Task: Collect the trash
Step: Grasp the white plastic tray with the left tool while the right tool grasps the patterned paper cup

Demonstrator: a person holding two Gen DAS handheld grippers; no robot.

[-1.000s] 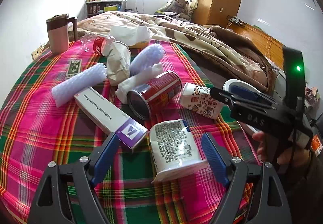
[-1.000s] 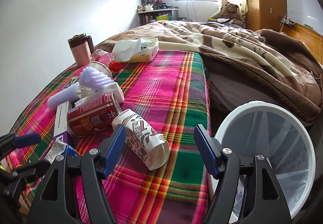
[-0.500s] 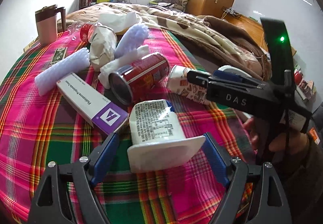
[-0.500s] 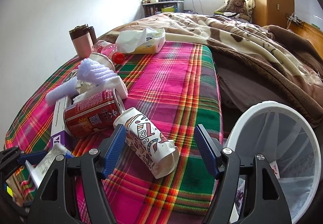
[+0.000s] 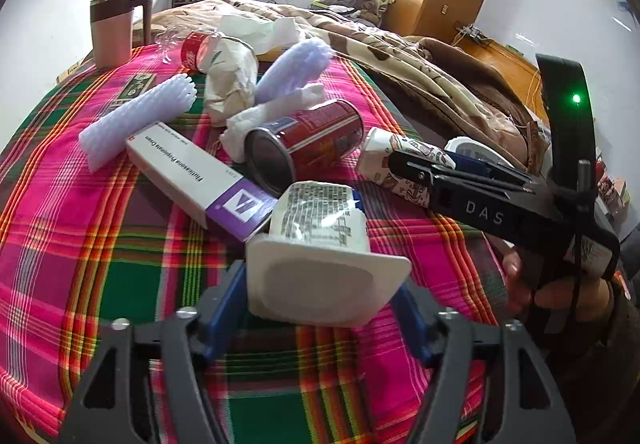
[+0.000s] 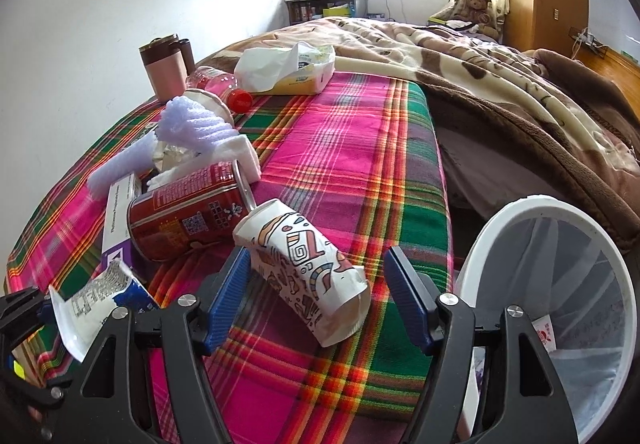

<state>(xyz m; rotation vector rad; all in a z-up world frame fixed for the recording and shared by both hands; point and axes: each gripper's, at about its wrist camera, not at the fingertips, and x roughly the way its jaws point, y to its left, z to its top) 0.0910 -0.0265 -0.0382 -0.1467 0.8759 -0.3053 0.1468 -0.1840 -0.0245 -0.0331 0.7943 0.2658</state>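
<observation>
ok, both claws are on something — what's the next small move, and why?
Probably close the right claw on the patterned paper cup. The cup lies on its side between the open blue pads, with the left pad already beside it. The white bin sits just to the right, so it's a short carry. The left claw already brackets the white yogurt cup.

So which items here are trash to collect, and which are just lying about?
Job:
yogurt cup between left claw fingers
patterned paper cup between right claw fingers
red can
white bin

Lying about:
pink travel mug
tissue pack
teddy bear
</observation>
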